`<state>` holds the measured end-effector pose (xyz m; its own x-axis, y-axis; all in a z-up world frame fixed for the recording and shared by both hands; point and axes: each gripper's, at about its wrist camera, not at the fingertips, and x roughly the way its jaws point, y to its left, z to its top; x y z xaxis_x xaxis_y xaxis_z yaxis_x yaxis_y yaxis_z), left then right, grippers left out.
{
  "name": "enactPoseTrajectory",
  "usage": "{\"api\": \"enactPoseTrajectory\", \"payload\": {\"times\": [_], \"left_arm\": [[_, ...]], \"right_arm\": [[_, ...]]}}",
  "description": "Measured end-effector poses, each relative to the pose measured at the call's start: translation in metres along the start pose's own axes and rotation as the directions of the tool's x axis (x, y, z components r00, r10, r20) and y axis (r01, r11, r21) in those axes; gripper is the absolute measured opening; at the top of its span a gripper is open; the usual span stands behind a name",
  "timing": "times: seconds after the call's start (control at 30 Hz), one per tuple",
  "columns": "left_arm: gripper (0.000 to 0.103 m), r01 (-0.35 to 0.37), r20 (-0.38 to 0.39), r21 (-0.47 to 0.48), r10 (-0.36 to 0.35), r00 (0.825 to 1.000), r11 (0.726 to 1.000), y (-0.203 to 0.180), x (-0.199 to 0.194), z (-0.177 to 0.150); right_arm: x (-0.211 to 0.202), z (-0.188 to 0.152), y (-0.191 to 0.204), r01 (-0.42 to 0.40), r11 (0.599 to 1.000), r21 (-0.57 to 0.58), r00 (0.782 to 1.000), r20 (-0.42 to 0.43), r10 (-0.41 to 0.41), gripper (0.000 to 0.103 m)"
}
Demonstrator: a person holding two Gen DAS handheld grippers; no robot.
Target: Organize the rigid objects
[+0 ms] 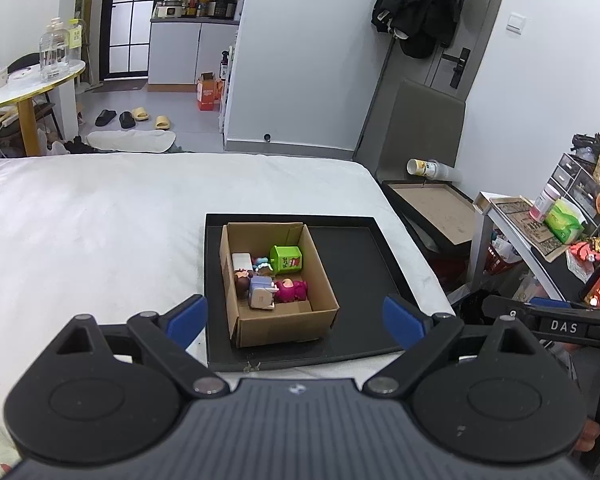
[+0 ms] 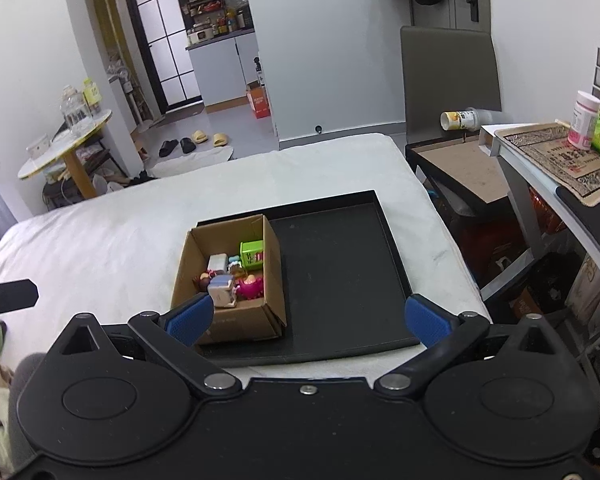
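Toys [image 1: 270, 280] lie in a cardboard box [image 1: 324, 300] just beyond my left gripper [image 1: 296, 316], whose blue-padded jaws stand wide and empty. My right gripper [image 2: 310, 318] likewise holds nothing, jaws spread wide, the same box at its 11 o'clock. Among the toys I see a green block [image 1: 286, 258] at the far side and a pink figure [image 1: 292, 290] nearer me. I see the box occupying the 9 o'clock half of a black tray [image 1: 356, 264], which rests on a white bed [image 1: 92, 216].
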<state>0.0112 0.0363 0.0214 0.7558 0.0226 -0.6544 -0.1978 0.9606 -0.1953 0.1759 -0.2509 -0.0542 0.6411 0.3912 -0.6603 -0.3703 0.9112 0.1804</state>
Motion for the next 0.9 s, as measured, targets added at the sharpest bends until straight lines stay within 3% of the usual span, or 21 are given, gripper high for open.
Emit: {"api": "enactPoseTrajectory", "payload": {"times": [0.17, 0.9], "left_arm": [[0.094, 0.025, 0.001, -0.015, -0.025, 1.0, 1.0, -0.001, -0.006, -0.006], [0.094, 0.008, 0.004, 0.018, -0.008, 1.0, 1.0, -0.003, -0.014, -0.012]], "right_arm": [[-0.005, -0.003, 0.007, -0.022, 1.0, -0.021, 1.0, -0.001, 0.022, 0.103], [-0.017, -0.003, 0.028, -0.059, 0.995, -0.075, 0.998, -0.001, 0.059, 0.103]]}}
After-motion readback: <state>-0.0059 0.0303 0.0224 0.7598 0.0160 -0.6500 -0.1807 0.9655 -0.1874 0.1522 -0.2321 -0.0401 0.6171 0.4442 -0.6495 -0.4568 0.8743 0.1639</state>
